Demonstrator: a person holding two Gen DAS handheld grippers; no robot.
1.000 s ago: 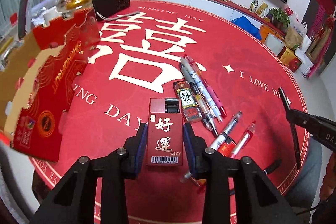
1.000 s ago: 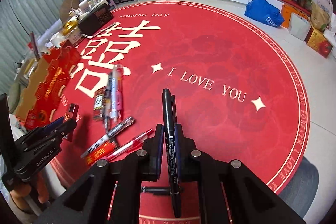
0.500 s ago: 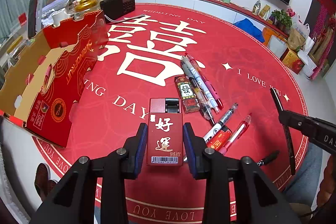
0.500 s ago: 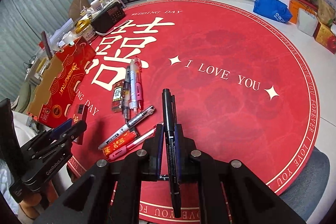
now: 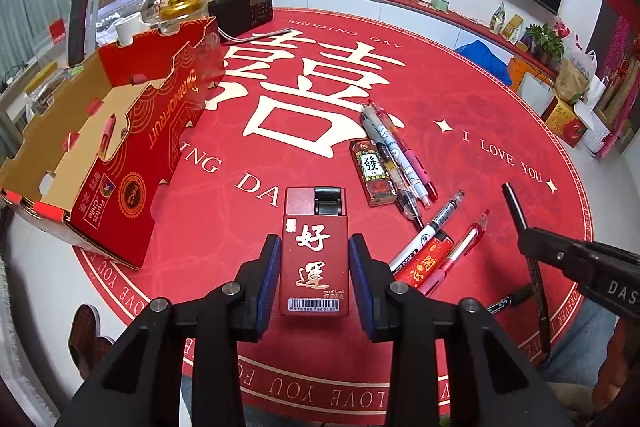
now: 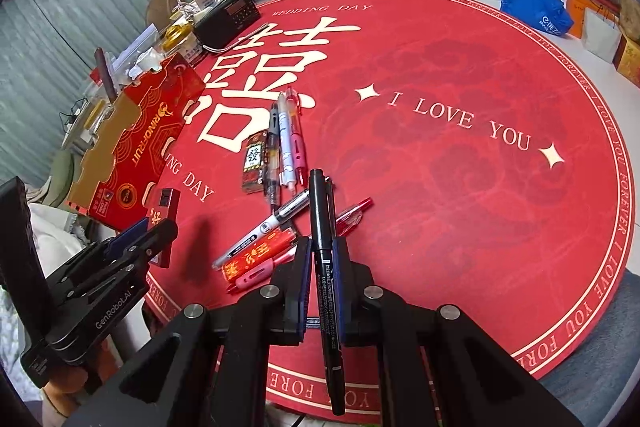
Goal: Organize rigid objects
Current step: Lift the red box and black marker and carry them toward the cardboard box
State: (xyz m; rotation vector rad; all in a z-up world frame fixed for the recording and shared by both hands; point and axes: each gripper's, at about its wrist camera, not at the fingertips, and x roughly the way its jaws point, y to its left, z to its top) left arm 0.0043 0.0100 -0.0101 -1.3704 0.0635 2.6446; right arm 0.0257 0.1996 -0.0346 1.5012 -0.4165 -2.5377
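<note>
My left gripper [image 5: 314,267] is shut on a red lighter [image 5: 314,259] with gold characters and holds it above the red mat [image 5: 480,99]. My right gripper [image 6: 320,267] is shut on a black marker pen [image 6: 322,239] that points forward, also held above the mat. The left gripper also shows in the right wrist view [image 6: 140,239], and the right gripper in the left wrist view [image 5: 536,239]. On the mat lie several pens [image 5: 396,155], a lighter with a green character [image 5: 374,173], a red lighter [image 5: 426,259] and more pens [image 5: 460,247]. An open red cardboard box [image 5: 120,147] stands at the left.
A black radio [image 5: 244,11], cups, a phone and clutter stand behind the box at the mat's far left. A shelf with plants and bags runs along the far wall. A shoe [image 5: 86,331] shows below the table edge.
Both grippers have risen and pulled back with their objects, so the box and the pens look farther off. The lighter and the marker stay gripped.
</note>
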